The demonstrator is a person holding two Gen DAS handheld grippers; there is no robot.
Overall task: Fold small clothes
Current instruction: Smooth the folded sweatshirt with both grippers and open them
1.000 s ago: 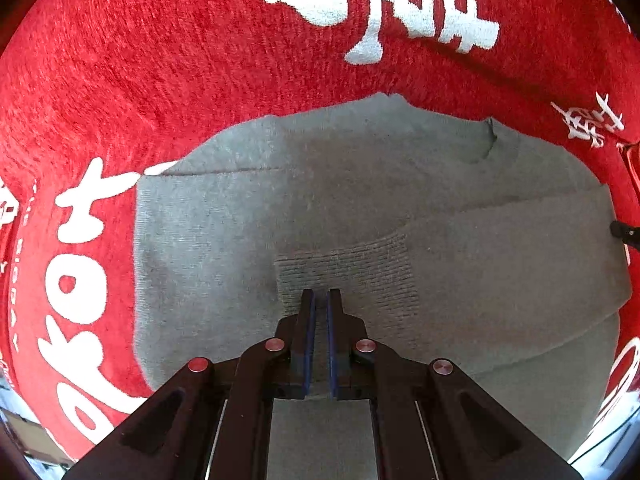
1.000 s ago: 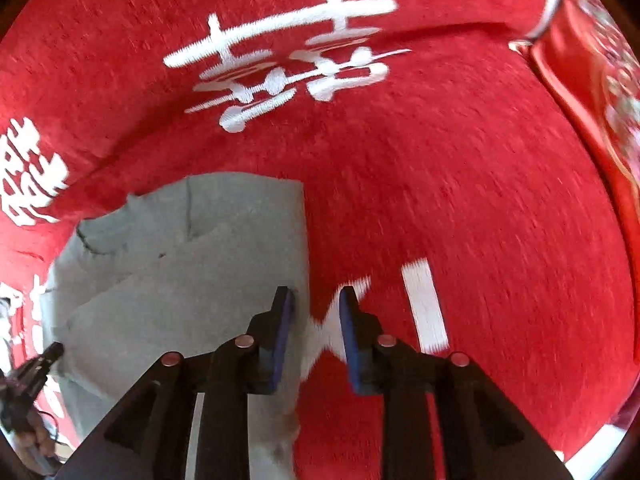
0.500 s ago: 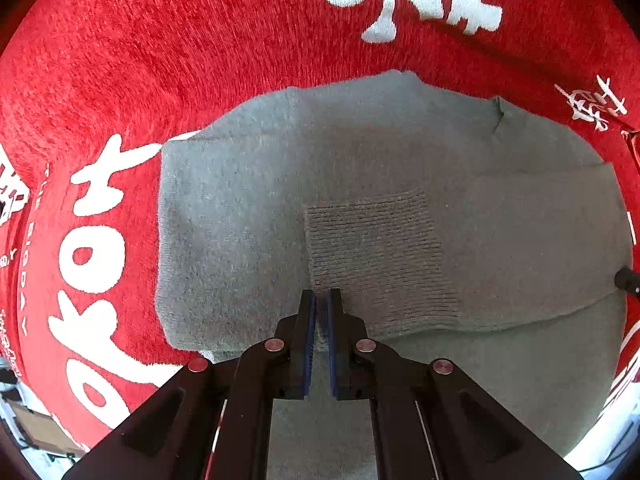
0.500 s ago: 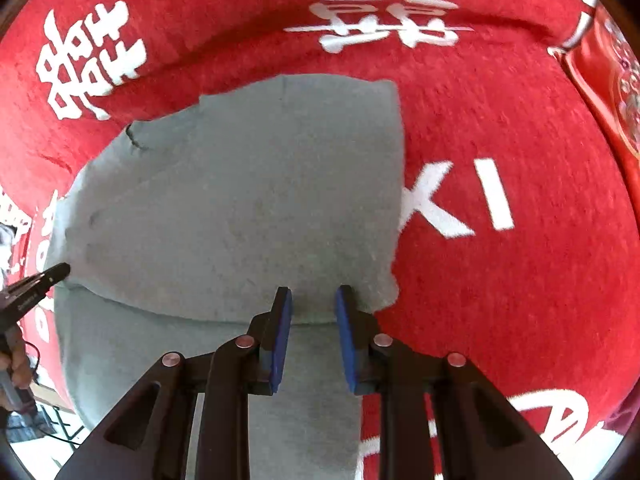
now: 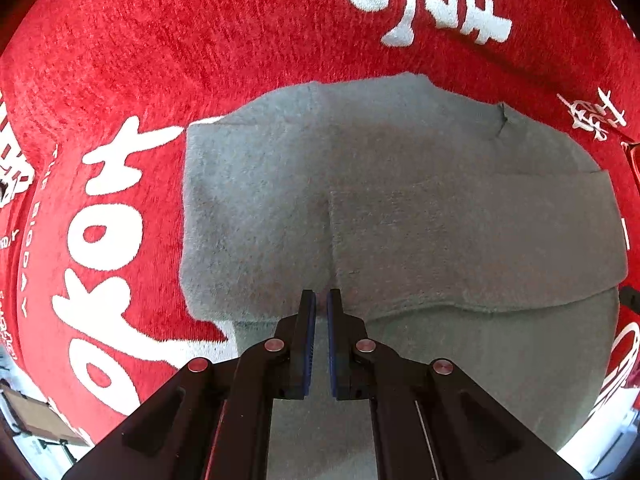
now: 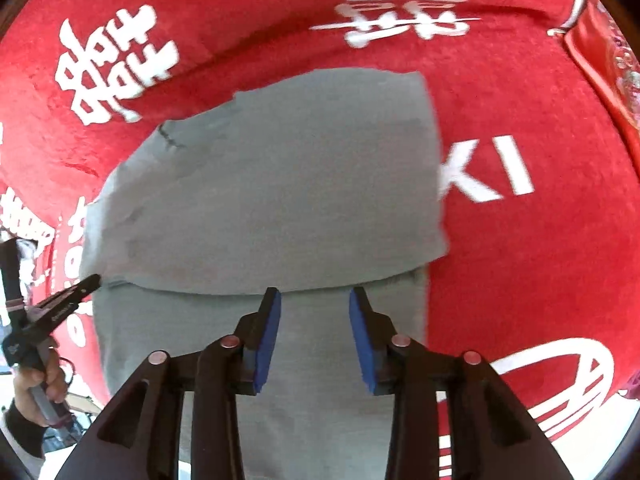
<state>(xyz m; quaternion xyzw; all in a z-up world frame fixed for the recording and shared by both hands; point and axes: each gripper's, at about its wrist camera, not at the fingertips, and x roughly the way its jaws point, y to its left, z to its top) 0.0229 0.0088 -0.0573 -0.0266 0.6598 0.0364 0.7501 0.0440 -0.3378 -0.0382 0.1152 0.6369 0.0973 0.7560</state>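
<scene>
A grey sweater [image 5: 400,208] lies spread on a red cloth [image 5: 200,40] that covers the whole surface under both grippers. The cloth is fuzzy, a short towel-like pile, and carries big white printed characters [image 6: 116,64] and block letters [image 6: 488,172] all round the garment. Nothing lies on the sweater or stands between it and either tool. At the far right edge of the right wrist view sits a red packet with a pale pattern [image 6: 608,52], well clear of the sweater.

The sweater is soft, matte knit, folded across itself so a wide upper flap overlaps the lower part, with a sleeve's ribbed-looking panel laid over the middle. Its outline is roughly rectangular with rounded corners.

The left gripper [image 5: 321,300] hangs above the flap's lower edge, its blue-lined jaws nearly touching and nothing pinched between them. The right gripper [image 6: 315,300] hovers over the same fold line; its jaws have just been opening and stand apart, empty, with only sweater seen through the gap. A person's hand [image 6: 38,376] grips the left tool's handle.
</scene>
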